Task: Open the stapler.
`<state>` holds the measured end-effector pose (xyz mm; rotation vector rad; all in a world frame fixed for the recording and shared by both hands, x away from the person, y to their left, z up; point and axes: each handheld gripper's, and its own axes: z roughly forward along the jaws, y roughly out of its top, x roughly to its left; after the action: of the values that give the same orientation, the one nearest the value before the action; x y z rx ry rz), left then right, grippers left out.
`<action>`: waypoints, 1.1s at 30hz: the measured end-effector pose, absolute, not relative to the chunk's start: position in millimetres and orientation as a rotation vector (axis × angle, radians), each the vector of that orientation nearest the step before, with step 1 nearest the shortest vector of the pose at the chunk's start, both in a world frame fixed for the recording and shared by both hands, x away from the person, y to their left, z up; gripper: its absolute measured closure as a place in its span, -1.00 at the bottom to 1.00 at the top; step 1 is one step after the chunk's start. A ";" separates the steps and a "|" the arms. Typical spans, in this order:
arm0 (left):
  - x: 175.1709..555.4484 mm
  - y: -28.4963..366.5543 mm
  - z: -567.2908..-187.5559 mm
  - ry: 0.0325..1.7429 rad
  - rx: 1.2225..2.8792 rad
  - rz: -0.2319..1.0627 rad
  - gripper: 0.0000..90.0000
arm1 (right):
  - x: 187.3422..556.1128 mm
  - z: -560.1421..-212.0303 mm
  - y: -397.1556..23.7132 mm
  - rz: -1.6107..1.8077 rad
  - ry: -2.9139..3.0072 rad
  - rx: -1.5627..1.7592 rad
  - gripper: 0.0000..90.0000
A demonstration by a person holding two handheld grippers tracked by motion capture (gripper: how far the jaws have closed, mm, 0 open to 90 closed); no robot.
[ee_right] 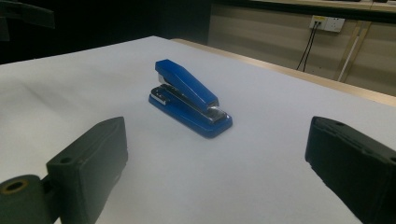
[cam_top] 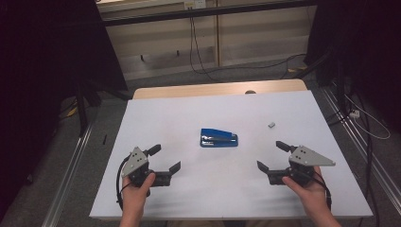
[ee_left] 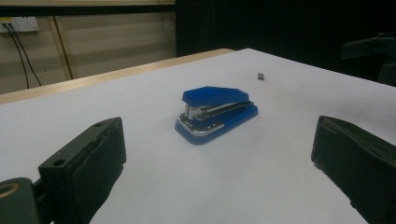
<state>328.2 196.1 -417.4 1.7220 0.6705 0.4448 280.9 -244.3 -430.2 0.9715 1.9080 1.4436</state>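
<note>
Both grippers are hovering wide open over the near worktop, left gripper and right gripper flanking the blue stapler lying mid-worktop. Best approach: closing in low, squaring jaws across its narrow sides.

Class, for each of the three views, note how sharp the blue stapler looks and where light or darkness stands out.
High view: the stapler is small and soft, the room's sides dark. Left gripper view: stapler fairly sharp, glint on its metal, near jaws blurred. Right gripper view: stapler clear, faint shadow beneath.
</note>
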 end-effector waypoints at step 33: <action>366.6 158.0 -418.0 0.674 1.707 0.363 -0.93 | 320.3 -431.0 -209.0 1.413 1.974 0.960 -0.88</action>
<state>366.6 158.0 -418.0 1.7066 0.6739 0.3635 320.3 -209.0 -431.0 0.9598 1.9738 1.4129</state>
